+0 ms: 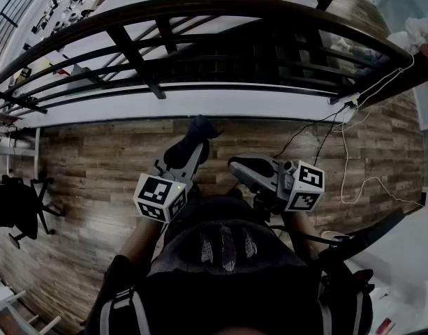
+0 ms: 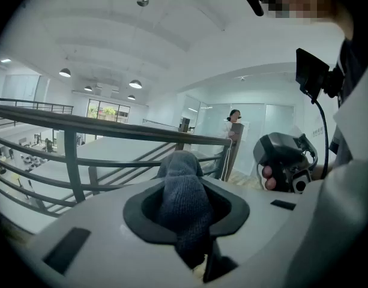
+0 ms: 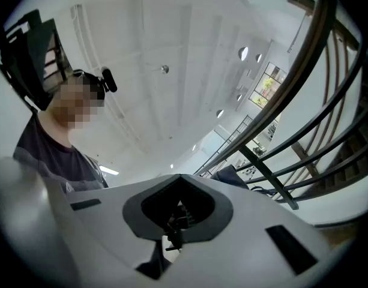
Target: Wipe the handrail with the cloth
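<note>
The dark curved handrail [image 1: 220, 5] runs across the top of the head view, with rails and balusters under it. My left gripper [image 1: 194, 145] is held low in front of my body, well short of the rail, and is shut on a dark grey knitted cloth [image 1: 200, 128]. In the left gripper view the cloth [image 2: 182, 200] stands up between the jaws, with the handrail [image 2: 111, 126] beyond it. My right gripper [image 1: 236, 165] hangs beside the left one, shut and holding nothing. In the right gripper view the handrail [image 3: 304, 59] sweeps past on the right.
Wood plank floor [image 1: 95, 166] lies below the railing. A black office chair [image 1: 18, 208] stands at the left. White and black cables [image 1: 350, 152] trail from the rail's right end. A person [image 2: 233, 125] stands far off near a post.
</note>
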Motion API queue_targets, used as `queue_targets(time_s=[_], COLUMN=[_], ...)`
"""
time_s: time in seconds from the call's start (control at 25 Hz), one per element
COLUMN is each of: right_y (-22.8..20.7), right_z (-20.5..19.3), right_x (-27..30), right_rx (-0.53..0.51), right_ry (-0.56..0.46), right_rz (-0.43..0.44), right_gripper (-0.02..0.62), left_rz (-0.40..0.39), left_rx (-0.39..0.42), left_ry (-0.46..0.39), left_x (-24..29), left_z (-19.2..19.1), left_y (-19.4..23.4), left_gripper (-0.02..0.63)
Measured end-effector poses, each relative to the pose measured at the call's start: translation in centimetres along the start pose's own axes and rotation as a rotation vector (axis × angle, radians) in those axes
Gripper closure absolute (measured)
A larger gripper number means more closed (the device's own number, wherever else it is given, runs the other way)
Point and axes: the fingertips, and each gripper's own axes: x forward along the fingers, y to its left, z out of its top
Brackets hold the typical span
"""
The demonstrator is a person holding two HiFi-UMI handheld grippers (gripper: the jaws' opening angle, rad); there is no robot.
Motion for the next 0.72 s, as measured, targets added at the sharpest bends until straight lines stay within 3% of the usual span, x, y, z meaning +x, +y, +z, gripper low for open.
queue_targets(time_s=[0.4,0.6,0.72], right_y=[-1.6,-1.5,-4.4], right_z=[2.3,0.5,-0.1], right_x=[-6.5,-3.4,-1.0], right_rx=[-0.005,-0.036,-0.045], right_ry=[-0.005,0.065,0.145], right_rz=[-0.016,0.018,-0.012], right_gripper=[0.592,0.592,0.592], left_rz=[-0.007,0.076,0.149], left_rx=[0.035,0.040,0.009], left_ry=[-0.022,-0.008,0.041], left_x=[4.8,3.1,4.8], left_z=[1.0,-0.5,-2.4], left_y=[-4.8,-0.7,5.0], left_gripper=[0.509,0.509,0.509])
